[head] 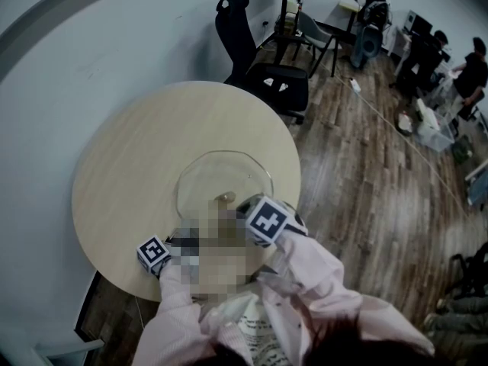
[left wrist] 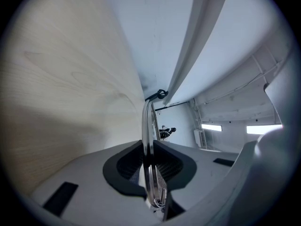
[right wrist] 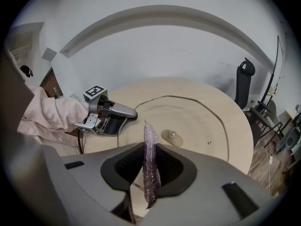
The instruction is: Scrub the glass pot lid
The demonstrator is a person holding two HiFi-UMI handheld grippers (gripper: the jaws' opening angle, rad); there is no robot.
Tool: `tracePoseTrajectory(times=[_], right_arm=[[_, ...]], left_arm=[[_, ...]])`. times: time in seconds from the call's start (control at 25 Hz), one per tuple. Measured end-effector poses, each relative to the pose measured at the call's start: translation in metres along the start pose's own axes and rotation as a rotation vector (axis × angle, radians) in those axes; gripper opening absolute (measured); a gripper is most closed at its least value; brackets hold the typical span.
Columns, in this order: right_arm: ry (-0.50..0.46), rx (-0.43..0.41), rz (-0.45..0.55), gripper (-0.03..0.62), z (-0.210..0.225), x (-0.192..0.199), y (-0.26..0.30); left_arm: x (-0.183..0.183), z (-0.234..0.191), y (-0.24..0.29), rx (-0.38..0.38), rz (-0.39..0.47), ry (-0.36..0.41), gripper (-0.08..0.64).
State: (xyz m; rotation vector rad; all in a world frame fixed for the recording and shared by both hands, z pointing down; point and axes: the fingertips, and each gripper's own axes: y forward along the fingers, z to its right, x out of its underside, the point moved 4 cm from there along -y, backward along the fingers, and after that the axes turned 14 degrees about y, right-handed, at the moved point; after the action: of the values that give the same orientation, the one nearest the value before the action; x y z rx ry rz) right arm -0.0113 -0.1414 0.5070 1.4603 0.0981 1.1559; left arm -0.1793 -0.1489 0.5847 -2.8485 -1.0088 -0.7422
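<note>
- Glass of the pot lid [head: 226,175] is clear and round, edged with a thin, shiny metal rim [left wrist: 146,121].
- The lid sits on the round table [head: 130,166] of pale, smooth wood grain, with its small beige knob [right wrist: 172,137] facing up.
- The left gripper [left wrist: 149,157], grey with black ribbed pads, is clamped narrowly on that rim at the lid's near edge.
- The right gripper [right wrist: 149,166] pinches a thin, glittery purple scrubber [right wrist: 150,147], seen edge-on over the lid.
</note>
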Motion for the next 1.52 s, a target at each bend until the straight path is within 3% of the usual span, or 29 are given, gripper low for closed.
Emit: tracePoseTrajectory(times=[0.64, 1.52], right_arm=[[0.016, 0.002, 0.005, 0.087, -0.003, 0.002, 0.008], [0.126, -0.117, 0.050, 0.087, -0.022, -0.009, 0.023]], left_arm=[[0.001, 0.000, 0.000, -0.005, 0.008, 0.003, 0.055], [0.000, 0.003, 0.002, -0.002, -0.006, 0.005, 0.055]])
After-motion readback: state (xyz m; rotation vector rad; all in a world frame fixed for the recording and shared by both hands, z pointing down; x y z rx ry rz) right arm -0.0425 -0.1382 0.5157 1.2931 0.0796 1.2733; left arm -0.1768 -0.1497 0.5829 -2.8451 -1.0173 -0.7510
